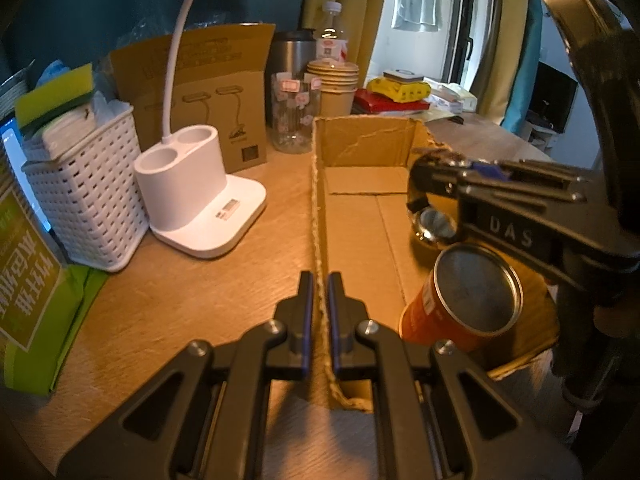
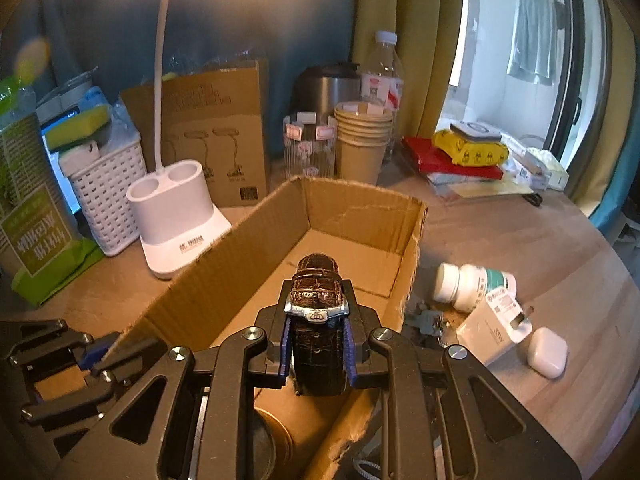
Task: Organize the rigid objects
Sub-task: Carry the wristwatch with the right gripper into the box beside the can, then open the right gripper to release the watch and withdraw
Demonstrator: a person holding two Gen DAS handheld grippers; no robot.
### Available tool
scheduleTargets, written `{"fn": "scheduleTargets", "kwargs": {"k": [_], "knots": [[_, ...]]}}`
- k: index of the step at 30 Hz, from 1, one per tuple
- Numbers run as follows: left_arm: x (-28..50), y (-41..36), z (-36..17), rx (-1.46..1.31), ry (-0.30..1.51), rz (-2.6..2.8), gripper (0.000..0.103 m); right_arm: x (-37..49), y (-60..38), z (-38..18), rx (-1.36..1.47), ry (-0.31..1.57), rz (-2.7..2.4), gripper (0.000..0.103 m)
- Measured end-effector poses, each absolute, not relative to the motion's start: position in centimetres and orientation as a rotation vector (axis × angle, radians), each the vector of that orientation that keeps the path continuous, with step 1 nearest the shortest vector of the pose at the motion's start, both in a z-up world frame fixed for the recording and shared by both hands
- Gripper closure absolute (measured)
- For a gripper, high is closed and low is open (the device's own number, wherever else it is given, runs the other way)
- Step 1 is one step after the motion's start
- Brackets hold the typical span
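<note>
The right gripper (image 2: 318, 344) pinches one dark-strapped watch (image 2: 318, 300) at lower centre, hanging over the open cardboard box (image 2: 240, 264), likely for dropping in. The left gripper (image 1: 320, 320) clamps the box's near wall (steadying it, I'd guess). Inside lies one orange can (image 1: 460, 300); at right wait one pill bottle (image 2: 472, 284), one white case (image 2: 548, 352).

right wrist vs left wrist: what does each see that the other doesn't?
Only the right wrist view: a pill bottle on its side, a white charger and a white earbud case on the table right of the cardboard box, plus the watch strap and buckle clamped in the right gripper.

Only the left wrist view: the orange can lying in the box, and the left gripper pinching the box wall.

Both: box, white lamp base, white basket.
</note>
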State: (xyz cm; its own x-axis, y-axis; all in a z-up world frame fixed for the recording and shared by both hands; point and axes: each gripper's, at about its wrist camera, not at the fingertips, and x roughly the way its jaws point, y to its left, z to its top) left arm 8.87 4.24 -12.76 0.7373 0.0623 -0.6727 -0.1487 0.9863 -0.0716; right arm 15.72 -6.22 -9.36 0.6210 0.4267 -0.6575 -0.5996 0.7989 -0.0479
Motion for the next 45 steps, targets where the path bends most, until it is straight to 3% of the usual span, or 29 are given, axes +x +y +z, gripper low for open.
{"fn": "scheduleTargets", "kwargs": {"k": [6, 14, 31, 45], "knots": [[8.8, 4.2, -12.7, -0.122, 0.732, 0.117, 0.096, 15.7, -6.7, -9.5, -0.272, 0.69, 0.594, 0.076], [8.8, 4.2, -12.8, -0.122, 0.733, 0.116, 0.096, 14.8, -7.5, -8.1, -0.246, 0.651, 0.602, 0.042], [9.0, 4.3, -12.9, -0.132, 0.732, 0.103, 0.096, 13.3, -13.4, -4.3, -0.148, 0.55, 0.494, 0.041], [9.8, 4.8, -13.3, -0.146, 0.739, 0.08, 0.096, 13.7, -19.7, -4.7, -0.082, 0.544, 0.345, 0.041]]}}
